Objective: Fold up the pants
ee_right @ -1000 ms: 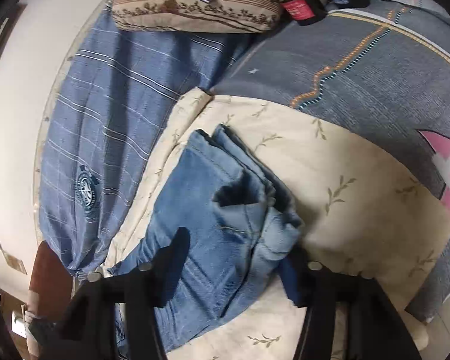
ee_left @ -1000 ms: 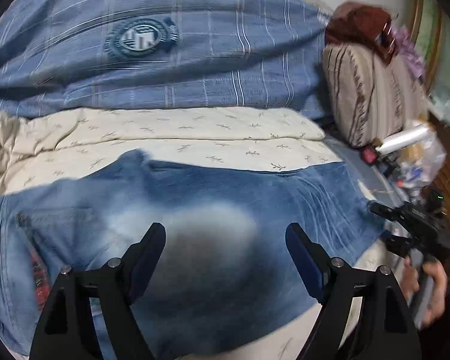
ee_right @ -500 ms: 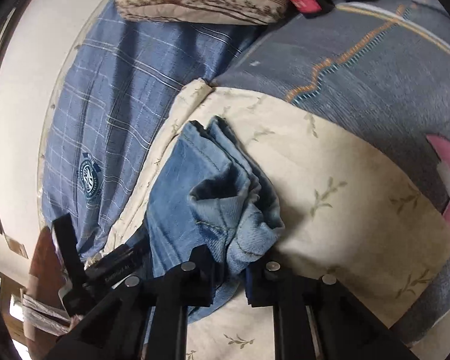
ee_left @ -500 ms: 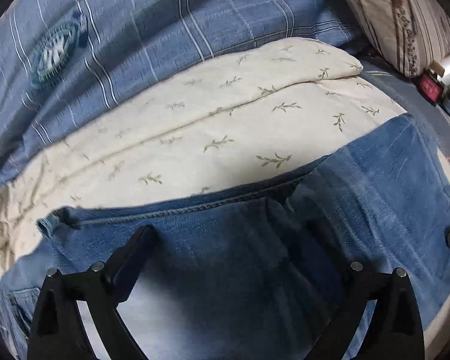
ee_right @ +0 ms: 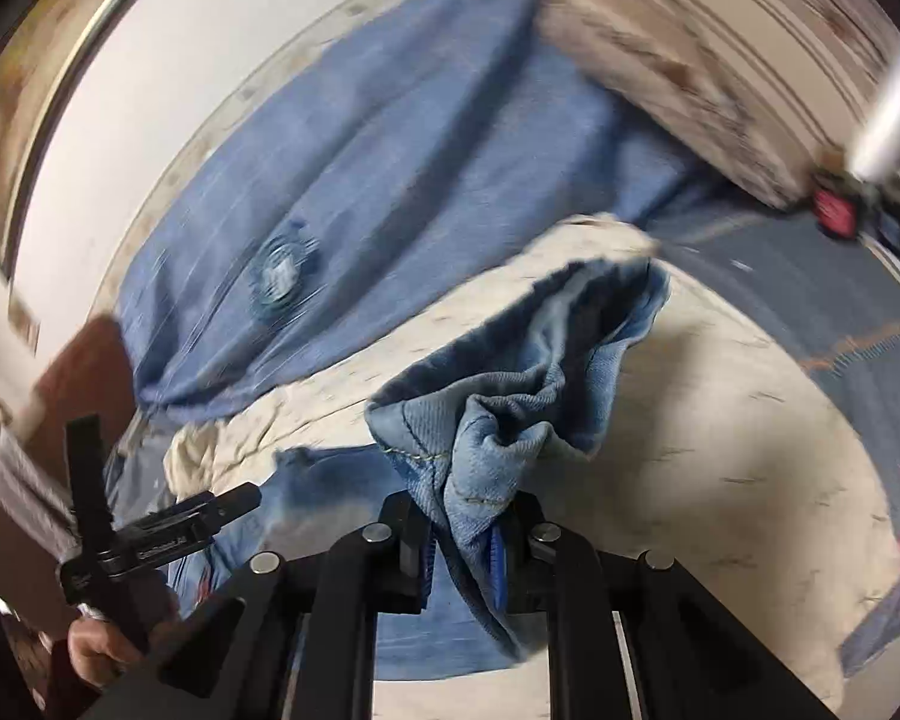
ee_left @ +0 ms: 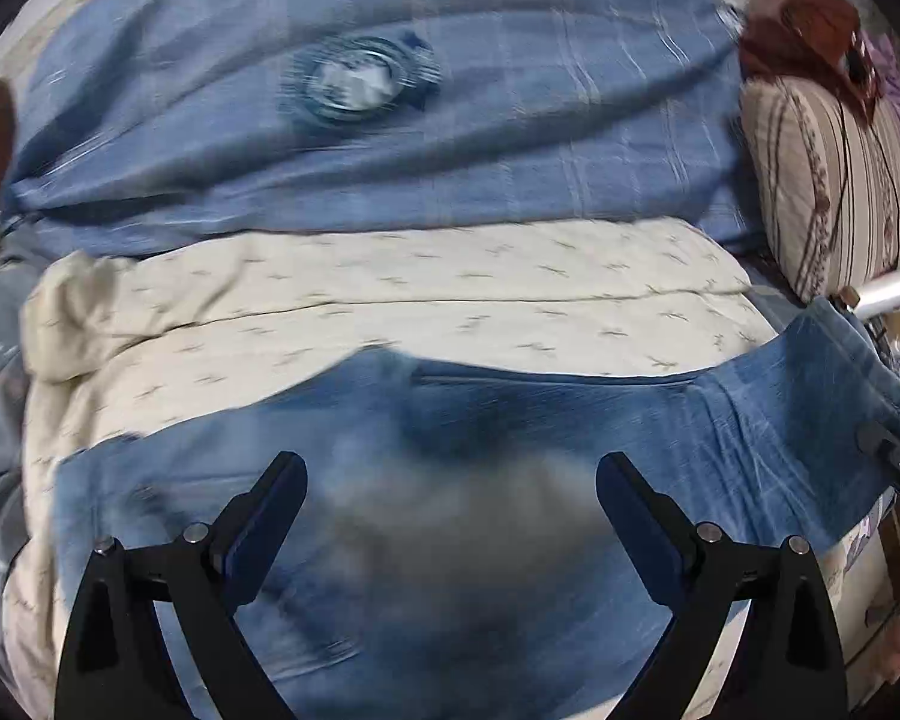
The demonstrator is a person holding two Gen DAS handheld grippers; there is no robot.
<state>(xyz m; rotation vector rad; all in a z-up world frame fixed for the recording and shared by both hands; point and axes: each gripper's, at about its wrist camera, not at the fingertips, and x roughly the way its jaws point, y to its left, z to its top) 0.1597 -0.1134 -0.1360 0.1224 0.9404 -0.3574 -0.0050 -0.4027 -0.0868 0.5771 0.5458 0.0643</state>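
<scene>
The pants [ee_left: 510,540], blue denim jeans, lie spread across a cream bedsheet [ee_left: 450,312] printed with small leaf sprigs, which covers the middle of the bed. Along the far edge of the bed, against the wall, lies a blue plaid blanket [ee_left: 510,138] with a round crest badge [ee_left: 354,81] on it. A striped pillow [ee_left: 834,180] stands at the bed's far right corner, with a reddish-brown cloth [ee_left: 804,24] piled on top of it.

The left tongs [ee_left: 450,516] hang over the broad middle of the jeans, pointing steeply down. Their 2 blue-padded fingers [ee_left: 270,516] stand wide apart, having just spread further, and nothing is caught between them; the denim below is blurred. In the right wrist view the same tool [ee_right: 150,534] shows at the lower left, held in a hand [ee_right: 99,654].

The right tongs [ee_right: 462,540] have just clenched on a bunched fold of the jeans [ee_right: 510,420]. The stitched hem and the paler inner side of the denim rise crumpled out of the narrow gap between the fingers, lifted clear of the sheet, while the rest of the garment trails down to the bed on the left. Toward the bed's right edge a grey cover [ee_right: 810,312] with an orange zigzag line lies beyond the cream sheet. Small red and dark objects [ee_right: 834,216], too blurred to name, sit near the pillow.
</scene>
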